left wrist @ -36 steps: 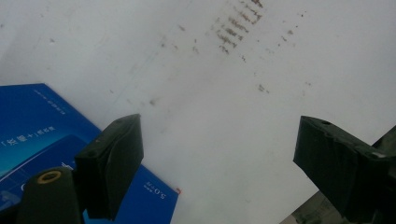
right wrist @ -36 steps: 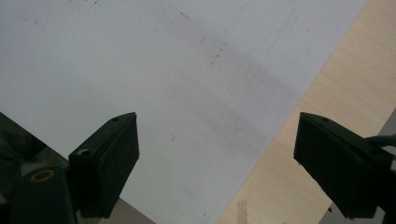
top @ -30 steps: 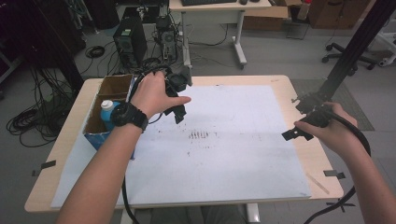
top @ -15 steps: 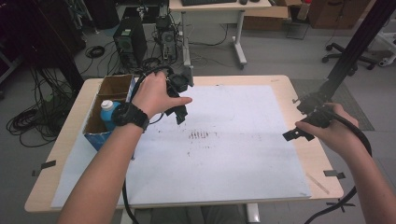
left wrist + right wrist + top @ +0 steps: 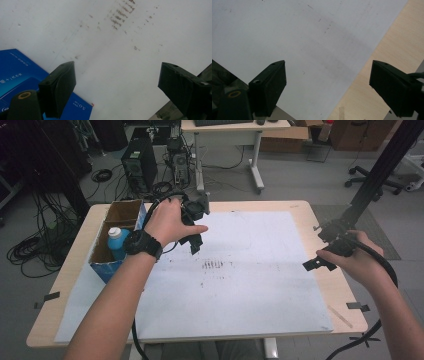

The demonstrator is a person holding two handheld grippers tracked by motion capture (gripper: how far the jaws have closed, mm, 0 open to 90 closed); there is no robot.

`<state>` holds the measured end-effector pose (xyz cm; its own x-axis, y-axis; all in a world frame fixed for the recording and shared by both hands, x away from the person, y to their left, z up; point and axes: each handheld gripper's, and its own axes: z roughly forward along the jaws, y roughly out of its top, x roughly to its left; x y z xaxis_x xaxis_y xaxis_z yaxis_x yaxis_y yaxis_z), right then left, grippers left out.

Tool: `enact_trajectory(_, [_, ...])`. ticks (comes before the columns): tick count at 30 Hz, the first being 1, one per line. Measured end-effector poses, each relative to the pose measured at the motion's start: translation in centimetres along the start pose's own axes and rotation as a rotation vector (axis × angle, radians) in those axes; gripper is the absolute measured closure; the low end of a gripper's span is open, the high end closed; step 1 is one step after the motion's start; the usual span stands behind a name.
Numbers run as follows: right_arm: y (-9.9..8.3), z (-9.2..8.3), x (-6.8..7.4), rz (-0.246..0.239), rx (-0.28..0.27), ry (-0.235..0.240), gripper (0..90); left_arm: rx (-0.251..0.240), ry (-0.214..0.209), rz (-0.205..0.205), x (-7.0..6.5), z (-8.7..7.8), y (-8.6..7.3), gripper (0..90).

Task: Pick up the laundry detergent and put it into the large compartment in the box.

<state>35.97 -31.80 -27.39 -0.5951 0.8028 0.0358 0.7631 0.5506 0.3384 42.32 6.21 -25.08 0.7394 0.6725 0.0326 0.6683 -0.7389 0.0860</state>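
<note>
1. The thing we're nearest to is the bottle point(image 5: 115, 241), blue cap on top, standing upright in the near end of the box point(image 5: 131, 210) at the left edge of the tabletop point(image 5: 300, 210).
2. It looks like light plastic to us, probably smooth and a bit slippery, so we'd grab it around the body just under the cap, not by the cap itself.
3. The box walls sit close around it, so coming straight down from above seems the safest way in.
4. Our left hand-held gripper point(image 5: 194, 240) hangs just right of the box over the white sheet point(image 5: 250, 295), jaws spread wide, nothing in them.
5. Our right hand-held gripper point(image 5: 320, 264) is well apart at the sheet's right edge, also wide and empty.
</note>
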Motion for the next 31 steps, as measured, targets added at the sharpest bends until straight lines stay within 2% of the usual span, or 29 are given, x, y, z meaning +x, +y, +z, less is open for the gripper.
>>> enact_trajectory(31, [0.09, 0.01, 0.08, -0.003, 0.005, -0.001, 14.0, 0.005, -0.011, -0.007, 0.20, 0.66, -0.22, 14.9])
